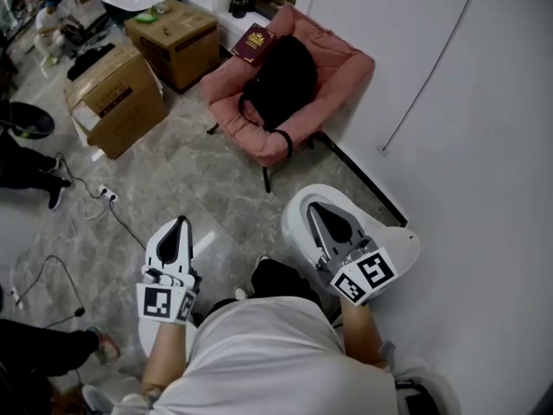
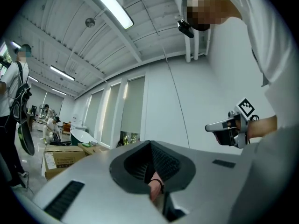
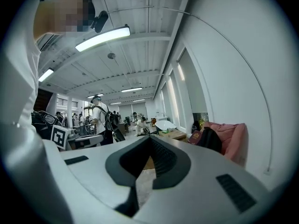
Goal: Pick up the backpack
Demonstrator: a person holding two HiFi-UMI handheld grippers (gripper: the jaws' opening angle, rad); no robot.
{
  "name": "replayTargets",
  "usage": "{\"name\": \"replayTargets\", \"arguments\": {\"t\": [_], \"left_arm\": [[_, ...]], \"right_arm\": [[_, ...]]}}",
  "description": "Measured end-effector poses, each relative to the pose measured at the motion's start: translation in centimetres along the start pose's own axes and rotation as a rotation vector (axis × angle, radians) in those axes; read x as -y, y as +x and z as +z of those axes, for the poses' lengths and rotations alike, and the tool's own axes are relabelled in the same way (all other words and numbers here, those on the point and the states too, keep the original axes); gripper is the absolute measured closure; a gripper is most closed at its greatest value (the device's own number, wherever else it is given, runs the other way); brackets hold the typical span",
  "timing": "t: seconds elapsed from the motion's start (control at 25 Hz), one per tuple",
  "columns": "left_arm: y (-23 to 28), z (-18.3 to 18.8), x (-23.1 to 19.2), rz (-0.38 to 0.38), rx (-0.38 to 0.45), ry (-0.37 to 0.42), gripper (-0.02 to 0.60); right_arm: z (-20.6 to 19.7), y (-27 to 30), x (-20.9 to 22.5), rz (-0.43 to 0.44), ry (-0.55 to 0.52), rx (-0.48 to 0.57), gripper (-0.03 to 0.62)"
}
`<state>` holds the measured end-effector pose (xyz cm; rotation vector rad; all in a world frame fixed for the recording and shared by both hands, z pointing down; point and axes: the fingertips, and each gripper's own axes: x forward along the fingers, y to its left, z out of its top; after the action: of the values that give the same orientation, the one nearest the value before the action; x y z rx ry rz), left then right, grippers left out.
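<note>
Note the black backpack (image 1: 278, 80) slumped in the pink chair (image 1: 341, 67), far and a little right, close against the white wall (image 1: 484, 102). Looks soft and limp, sagging into the seat. Likely light to middling in weight, depending on what is inside. Unlikely to slip or break, but bound to fold and swing once lifted. Best taken by the strap loop (image 1: 283, 141) hanging over the chair's near edge, or by a top handle, though cannot make one out from this height. Mind the red book (image 1: 253, 43) on the chair's far left corner, just beside the bag. See both tongs held near the body, well apart from the bag: left tongs (image 1: 180, 225) pressed together on nothing, right tongs (image 1: 316, 210) likewise closed and empty.
</note>
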<state>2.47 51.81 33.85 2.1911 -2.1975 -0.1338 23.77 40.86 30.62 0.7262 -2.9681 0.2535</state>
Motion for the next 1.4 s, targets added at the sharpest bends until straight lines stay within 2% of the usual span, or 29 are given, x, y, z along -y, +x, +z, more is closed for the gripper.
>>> {"name": "replayTargets", "arguments": {"t": [0.2,0.32,0.48,0.72,0.84,1.12,1.28,1.4], "left_arm": [[1.9,-1.1,-3.0,0.017,-0.028,0.001,0.565],[5.3,-2.5,-5.1,0.030,-0.059,0.004,0.565],[12.9,-3.3,-7.3,0.028,-0.072,0.014,0.565],[25.9,-0.7,-7.6,-0.046,-0.046,0.071,0.564],[30.4,0.7,-7.9,-0.045,-0.016,0.066,0.565],[35.2,0.9,-10.3,-0.032,-0.051,0.072,0.565],[38.1,0.0,-12.5,-0.072,-0.049,0.061,0.565],[41.5,-1.5,-14.0,-0.123,-0.054,0.038,0.565]], "right_arm": [[-0.6,4.5,2.0,0.004,0.023,-0.012,0.574],[-1.1,8.7,4.4,0.024,0.038,-0.013,0.574],[-1.2,14.6,9.4,0.040,0.054,-0.020,0.574],[1.5,21.7,18.3,0.051,0.080,-0.019,0.574],[2.7,24.7,21.6,0.065,0.091,-0.016,0.574],[3.1,29.3,24.2,0.097,0.125,-0.021,0.574],[2.3,32.6,24.7,0.082,0.126,-0.046,0.574],[1.9,34.8,26.4,0.026,0.121,-0.056,0.574]]}}
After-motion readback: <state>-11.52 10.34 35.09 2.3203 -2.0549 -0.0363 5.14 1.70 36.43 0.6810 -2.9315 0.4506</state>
